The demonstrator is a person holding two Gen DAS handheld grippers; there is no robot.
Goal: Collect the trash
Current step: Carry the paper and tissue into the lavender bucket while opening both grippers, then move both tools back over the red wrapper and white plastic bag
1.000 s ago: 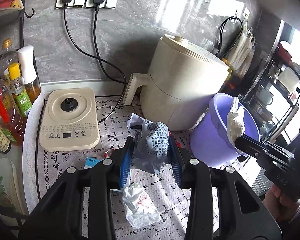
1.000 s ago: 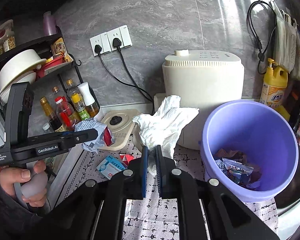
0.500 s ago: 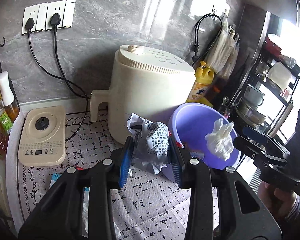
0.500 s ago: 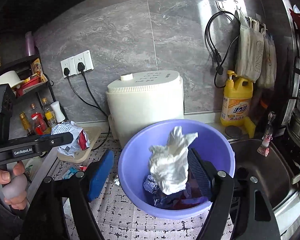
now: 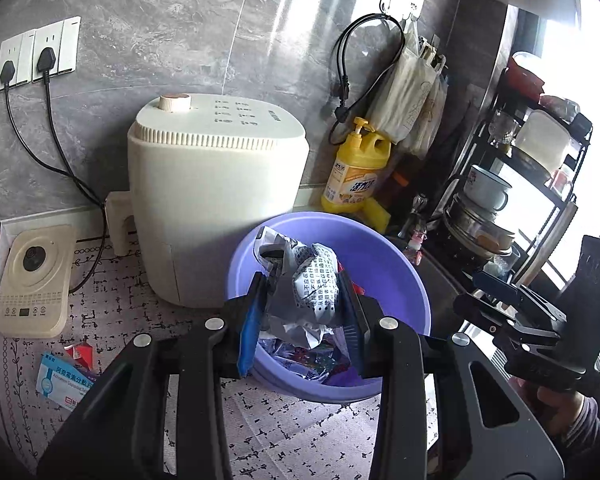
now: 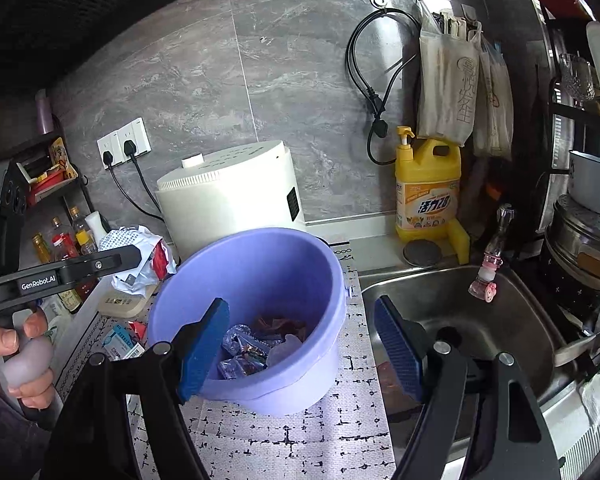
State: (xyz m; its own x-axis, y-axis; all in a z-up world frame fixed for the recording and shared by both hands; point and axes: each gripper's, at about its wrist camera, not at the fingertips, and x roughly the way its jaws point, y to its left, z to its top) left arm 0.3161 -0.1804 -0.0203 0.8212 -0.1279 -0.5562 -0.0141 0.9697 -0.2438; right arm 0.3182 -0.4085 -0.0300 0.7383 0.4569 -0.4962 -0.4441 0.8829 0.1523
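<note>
Left gripper (image 5: 302,312) clamped on crumpled printed wrapper (image 5: 308,292), poised right above purple bucket (image 5: 396,264) on patterned mat (image 6: 300,440). Right gripper (image 6: 300,344) gaping wide, nothing between its pads, bucket rim just ahead, wrappers heaped inside.

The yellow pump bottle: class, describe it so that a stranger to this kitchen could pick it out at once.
Start at the grey stone wall behind the counter, then find the steel sink. At the sink's back edge, under the hanging cloth bags, stands the yellow pump bottle. It alone there is bright yellow, with a pump top and an orange label.
</note>
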